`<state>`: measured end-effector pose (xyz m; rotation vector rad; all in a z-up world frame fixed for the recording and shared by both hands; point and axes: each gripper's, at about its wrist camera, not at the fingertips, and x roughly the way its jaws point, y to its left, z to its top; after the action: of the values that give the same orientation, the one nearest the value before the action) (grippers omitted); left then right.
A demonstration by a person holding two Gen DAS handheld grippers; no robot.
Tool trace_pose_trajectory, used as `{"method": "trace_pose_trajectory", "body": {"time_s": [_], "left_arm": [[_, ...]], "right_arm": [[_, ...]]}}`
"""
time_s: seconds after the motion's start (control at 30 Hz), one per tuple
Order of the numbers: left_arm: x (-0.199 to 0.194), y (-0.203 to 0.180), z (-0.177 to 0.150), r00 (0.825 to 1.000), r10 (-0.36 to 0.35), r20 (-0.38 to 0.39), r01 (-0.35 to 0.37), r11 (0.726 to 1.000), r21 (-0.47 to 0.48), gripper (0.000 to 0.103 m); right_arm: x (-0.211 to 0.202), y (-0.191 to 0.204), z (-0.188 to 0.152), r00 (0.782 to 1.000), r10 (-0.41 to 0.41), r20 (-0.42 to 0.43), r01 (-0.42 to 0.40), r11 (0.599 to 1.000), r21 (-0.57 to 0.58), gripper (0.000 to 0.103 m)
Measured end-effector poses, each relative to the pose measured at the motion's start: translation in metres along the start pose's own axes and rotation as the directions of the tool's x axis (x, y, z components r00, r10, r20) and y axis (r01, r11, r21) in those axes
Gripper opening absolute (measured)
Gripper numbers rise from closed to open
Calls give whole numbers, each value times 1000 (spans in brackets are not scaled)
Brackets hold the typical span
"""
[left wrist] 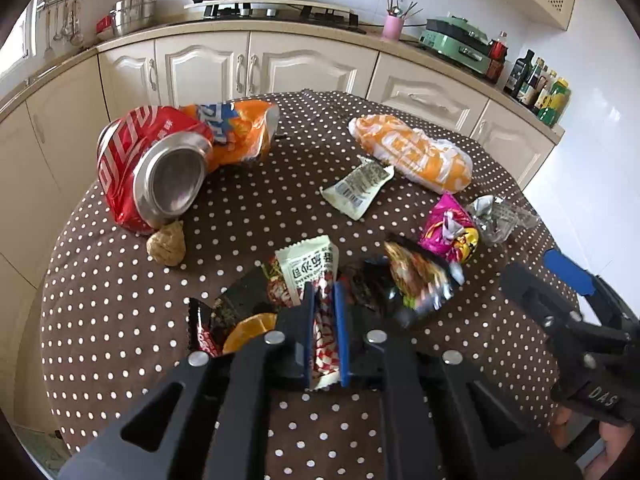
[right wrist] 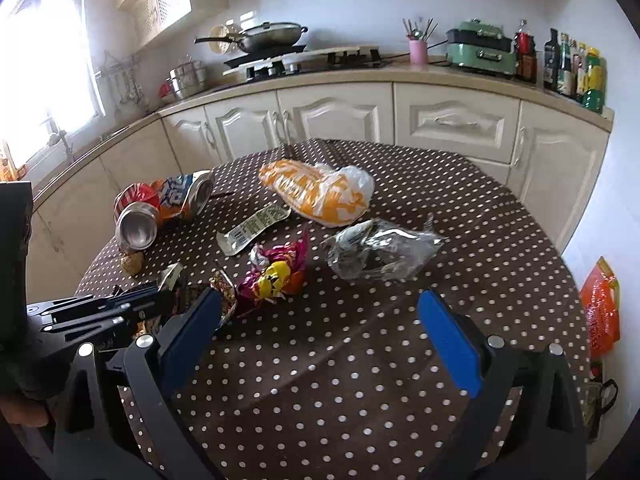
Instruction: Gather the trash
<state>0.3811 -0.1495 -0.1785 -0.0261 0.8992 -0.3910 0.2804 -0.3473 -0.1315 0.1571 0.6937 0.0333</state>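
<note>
Two claws hover over a polka-dot tabletop (right wrist: pixel 360 380) strewn with trash. The left claw (left wrist: pixel 324 312) is clamped on a white snack wrapper (left wrist: pixel 310 268) at the near edge. The right claw (right wrist: pixel 320 344) gapes wide, empty, with a pink wrapper (right wrist: pixel 276 272) just beyond its left finger.

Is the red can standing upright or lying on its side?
On its side: the red can rests lengthwise on the table, silver base toward the camera.
</note>
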Motion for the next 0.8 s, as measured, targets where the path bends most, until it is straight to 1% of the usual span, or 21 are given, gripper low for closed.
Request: {"method": "trace_pose_trajectory", "body": {"time_s": [0.07,0.2,0.23,0.3,0.37,0.4,0.47,0.5,0.57,0.67,0.8], "left_arm": [[-3,1,1,1000,-18,20,18,1000,-4,6],[-14,2,1,997,-58,59,59,998,-18,6],[-16,2,2,996,-65,68,67,997,-23,6],[-21,2,3,993,-82,84,85,996,-26,6],[-24,4,3,992,-92,89,94,995,-28,6],[-25,5,3,992,-92,90,95,995,-30,6],[-25,8,1,992,-86,90,90,995,-34,6],[-26,10,1,992,-87,91,91,995,-35,6],[-28,15,-1,991,-101,92,106,993,-49,6],[-28,22,-3,992,-92,91,98,993,-60,7],[-23,30,-6,991,-106,77,113,989,-94,8]], "right_arm": [[3,2,1,1000,13,-7,-13,1000,3,95],[10,3,8,1000,19,-9,-18,1000,16,95],[12,4,10,1000,22,-14,-22,1000,20,93],[21,5,15,999,34,-38,-33,999,29,84],[30,6,17,996,47,-69,-44,998,37,67],[36,8,18,995,50,-88,-47,998,41,62],[44,8,17,992,65,-113,-60,997,47,41],[47,9,16,990,78,-120,-73,996,51,41],[44,9,17,991,78,-112,-73,996,46,38],[31,10,17,997,38,-66,-36,999,29,37],[6,19,18,997,74,-5,-74,997,5,37]]}}
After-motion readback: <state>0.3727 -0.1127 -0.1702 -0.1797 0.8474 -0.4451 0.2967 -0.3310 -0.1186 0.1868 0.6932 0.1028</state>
